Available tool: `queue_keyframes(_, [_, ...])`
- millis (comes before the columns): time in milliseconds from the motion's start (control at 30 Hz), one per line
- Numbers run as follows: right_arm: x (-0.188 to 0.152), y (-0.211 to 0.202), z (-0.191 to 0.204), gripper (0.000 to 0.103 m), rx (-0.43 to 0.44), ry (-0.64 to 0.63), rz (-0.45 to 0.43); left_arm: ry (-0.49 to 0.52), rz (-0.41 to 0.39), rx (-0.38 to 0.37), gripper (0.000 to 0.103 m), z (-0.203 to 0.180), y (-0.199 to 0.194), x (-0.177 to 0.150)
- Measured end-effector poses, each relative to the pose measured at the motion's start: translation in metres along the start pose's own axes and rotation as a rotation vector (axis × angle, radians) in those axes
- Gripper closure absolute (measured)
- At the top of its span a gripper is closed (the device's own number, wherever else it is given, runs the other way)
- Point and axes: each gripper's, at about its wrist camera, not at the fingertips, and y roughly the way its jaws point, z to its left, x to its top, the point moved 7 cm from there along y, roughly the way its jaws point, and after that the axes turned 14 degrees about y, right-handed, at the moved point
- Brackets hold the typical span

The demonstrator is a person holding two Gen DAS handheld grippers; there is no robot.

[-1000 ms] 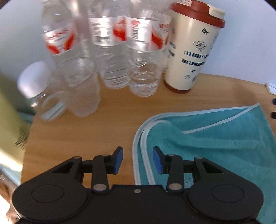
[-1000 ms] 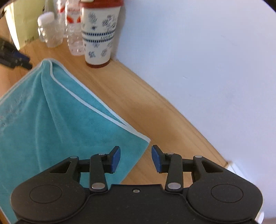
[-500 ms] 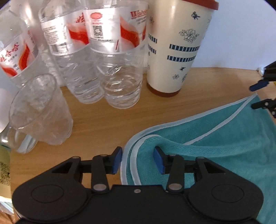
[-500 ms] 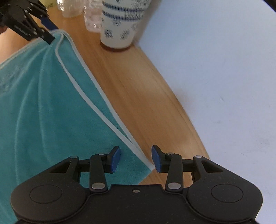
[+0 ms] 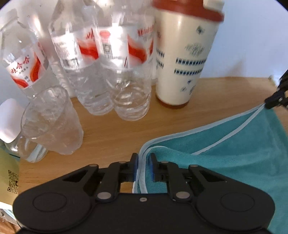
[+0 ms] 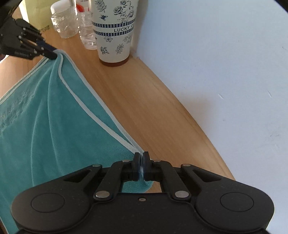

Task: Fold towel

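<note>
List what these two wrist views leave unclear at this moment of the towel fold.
- Towel: its near and left parts run off the frame in the right wrist view; the gripper body covers more.
- Left gripper: whether its pads press the towel hem is unclear; a gap shows beside the hem.
- Water bottles: labels smeared by motion blur, tops cut off, left wrist view.
- Patterned cup: its lid is cropped by the top edge in the right wrist view.

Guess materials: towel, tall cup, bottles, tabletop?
Towel: teal terry or microfibre, fuzzy ribbed pile, pale bound edge.
Tall cup: cream with blue floral print, smooth with a slight sheen; plastic or coated paper, unclear. Red lid looks plastic.
Bottles: thin clear plastic, ribbed and dented, glossy printed labels.
Tabletop: light wood or wood-look laminate, visible grain, satin finish.
</note>
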Motion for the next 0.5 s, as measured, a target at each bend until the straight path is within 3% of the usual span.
queue_keyframes(233, [0.006,0.007,0.003,0.100,0.042,-0.023,-0.001,0.032,-0.046,-0.067,0.089,-0.008,-0.009,0.006])
queue_keyframes(333, [0.005,0.011,0.003,0.100,0.050,-0.020,0.005,0.049,-0.002,-0.064,0.089,-0.011,0.004,-0.001])
queue_keyframes(500, [0.006,0.006,0.003,0.094,0.028,-0.072,-0.030,0.041,0.019,-0.051,0.071,-0.007,0.015,-0.005])
